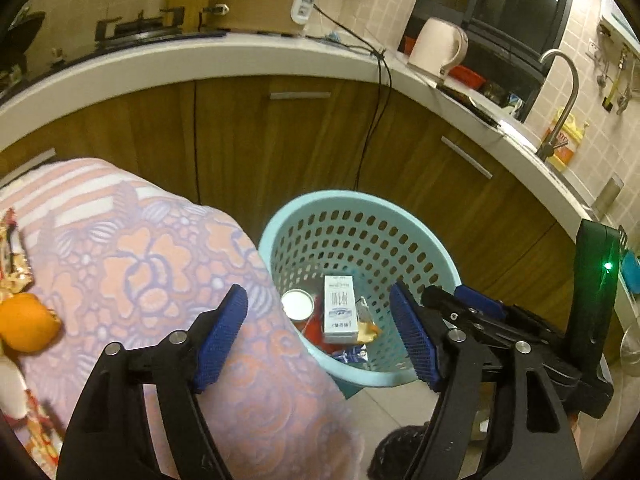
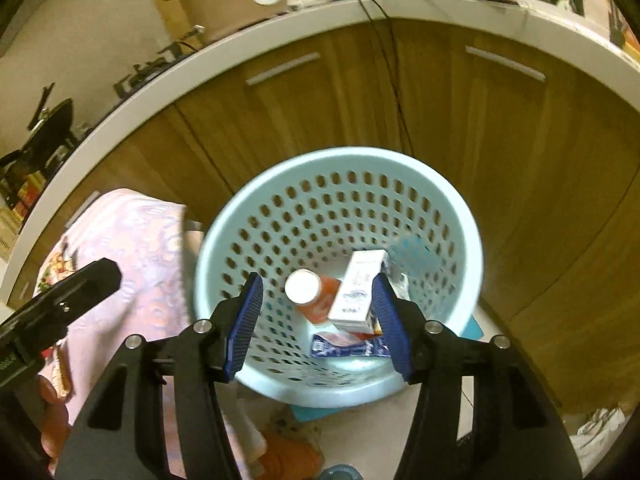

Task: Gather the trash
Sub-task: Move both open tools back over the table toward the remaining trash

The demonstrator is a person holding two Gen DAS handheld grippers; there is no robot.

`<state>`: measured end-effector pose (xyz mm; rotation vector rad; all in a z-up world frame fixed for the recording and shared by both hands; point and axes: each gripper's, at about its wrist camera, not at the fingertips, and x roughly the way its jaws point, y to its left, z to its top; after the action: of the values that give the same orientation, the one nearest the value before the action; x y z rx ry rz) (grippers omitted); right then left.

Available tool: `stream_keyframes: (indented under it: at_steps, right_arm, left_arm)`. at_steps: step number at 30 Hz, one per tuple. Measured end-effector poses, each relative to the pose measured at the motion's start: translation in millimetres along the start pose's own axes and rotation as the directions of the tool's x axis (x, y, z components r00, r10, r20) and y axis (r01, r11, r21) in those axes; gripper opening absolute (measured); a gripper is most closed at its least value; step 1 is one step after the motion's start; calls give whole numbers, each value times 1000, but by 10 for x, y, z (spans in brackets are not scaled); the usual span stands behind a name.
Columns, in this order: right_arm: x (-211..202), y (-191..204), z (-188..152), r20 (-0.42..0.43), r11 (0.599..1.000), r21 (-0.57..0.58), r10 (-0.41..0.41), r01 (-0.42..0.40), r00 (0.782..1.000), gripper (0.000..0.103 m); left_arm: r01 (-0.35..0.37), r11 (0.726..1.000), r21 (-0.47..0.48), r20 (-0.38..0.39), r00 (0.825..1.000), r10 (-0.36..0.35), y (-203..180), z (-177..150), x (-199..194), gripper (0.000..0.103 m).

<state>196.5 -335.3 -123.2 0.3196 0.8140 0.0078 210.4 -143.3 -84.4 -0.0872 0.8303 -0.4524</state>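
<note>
A light blue perforated trash basket (image 1: 304,216) (image 2: 256,200) stands on the floor by the cabinets. Inside lie a white carton (image 1: 340,308) (image 2: 358,292), an orange bottle with a white cap (image 1: 298,304) (image 2: 304,286) and wrappers (image 2: 344,346). My left gripper (image 1: 320,328) is open and empty, above the cloth's edge beside the basket. My right gripper (image 2: 318,320) is open and empty, above the basket; it also shows in the left wrist view (image 1: 480,308). An orange peel (image 1: 26,322) and a shiny wrapper (image 1: 14,256) lie on the flowered cloth (image 1: 160,264).
Wooden cabinets (image 1: 280,144) with a white counter (image 1: 200,60) stand behind the basket. A kettle (image 1: 438,46), a faucet (image 1: 560,100) and a black cable (image 1: 376,120) are on or near the counter. The left gripper's body (image 2: 60,304) shows over the cloth.
</note>
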Motion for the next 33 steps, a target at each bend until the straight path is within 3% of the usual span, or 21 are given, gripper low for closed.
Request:
stream_keyframes:
  at_steps: [8, 12, 17, 19, 21, 25, 33]
  right_arm:
    - [-287, 655, -7, 67, 990, -131, 67, -58, 995, 53]
    - [-388, 987, -90, 79, 977, -190, 116, -100, 990, 53]
    - [-364, 1422, -281, 59, 956, -254, 170, -150, 984, 53]
    - [-320, 1574, -366, 38, 946, -272, 193, -176, 980, 53]
    - [-254, 1734, -471, 13, 935, -293, 212, -199, 977, 53]
    - [-127, 1980, -647, -27, 921, -321, 224, -221, 974, 53]
    - [-29, 2183, -805, -51, 907, -371, 196, -200, 979, 53]
  left_arm:
    - [-50, 999, -20, 100, 994, 52, 216, -27, -557, 69]
    - [-110, 992, -59, 149, 982, 118, 479, -106, -896, 69]
    - [-260, 955, -145, 188, 940, 284, 924, -285, -1302, 71]
    - [-336, 926, -173, 177, 914, 365, 1118, -374, -1410, 71]
    - [-379, 904, -199, 153, 899, 410, 1284, -463, -1464, 71]
    - [-425, 876, -228, 72, 890, 450, 1557, -605, -1430, 71]
    - [-514, 841, -171, -30, 856, 517, 1749, -756, -1236, 69]
